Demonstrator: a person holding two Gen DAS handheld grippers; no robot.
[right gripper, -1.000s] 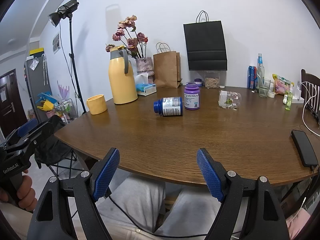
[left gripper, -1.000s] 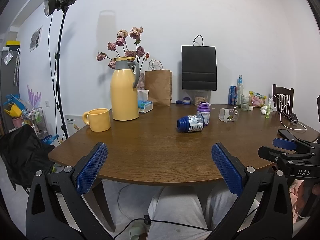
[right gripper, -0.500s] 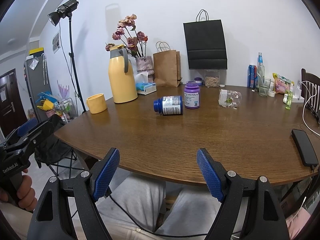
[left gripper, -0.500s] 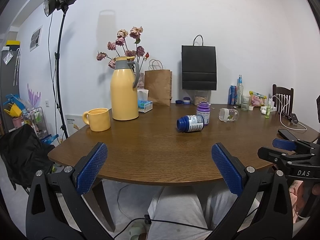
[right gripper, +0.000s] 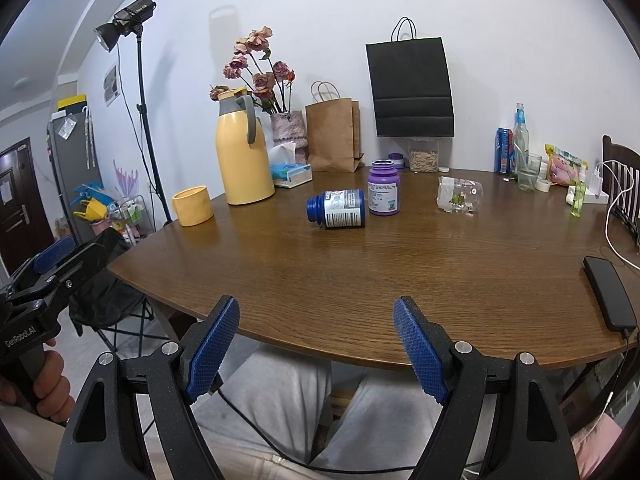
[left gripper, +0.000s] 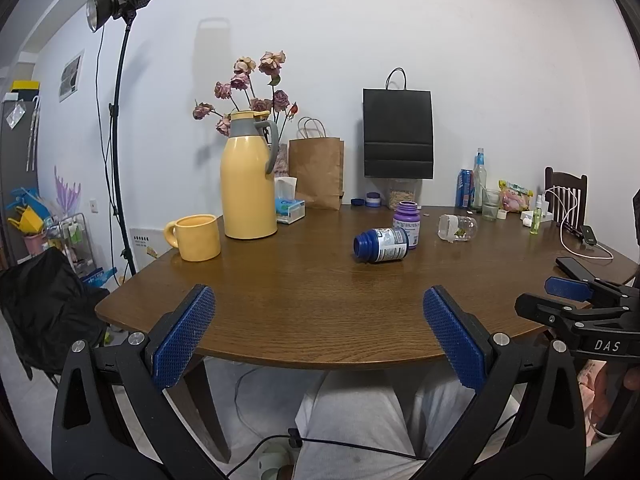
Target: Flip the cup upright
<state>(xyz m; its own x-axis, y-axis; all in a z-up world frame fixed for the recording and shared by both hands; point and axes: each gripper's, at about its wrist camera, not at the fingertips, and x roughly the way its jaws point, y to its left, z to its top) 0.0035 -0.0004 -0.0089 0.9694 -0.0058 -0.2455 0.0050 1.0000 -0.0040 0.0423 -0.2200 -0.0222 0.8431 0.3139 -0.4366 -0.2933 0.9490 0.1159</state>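
Nothing done yet: left gripper (left gripper: 316,328) and right gripper (right gripper: 316,344) both wide, empty; blue bottle (right gripper: 338,213) on its side, well ahead.

Yellow thermos (left gripper: 249,186) seen upright on table (left gripper: 320,300); right of it, blue bottle (left gripper: 381,245) lying, purple bottle (left gripper: 407,224) standing.

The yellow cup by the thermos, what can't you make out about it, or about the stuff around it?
- Yellow cup: its inside, hidden by its own wall in both views; its handle is hidden in the right wrist view.
- Blue bottle: label print too small.
- Flower vase: mostly behind the yellow thermos, left wrist view.
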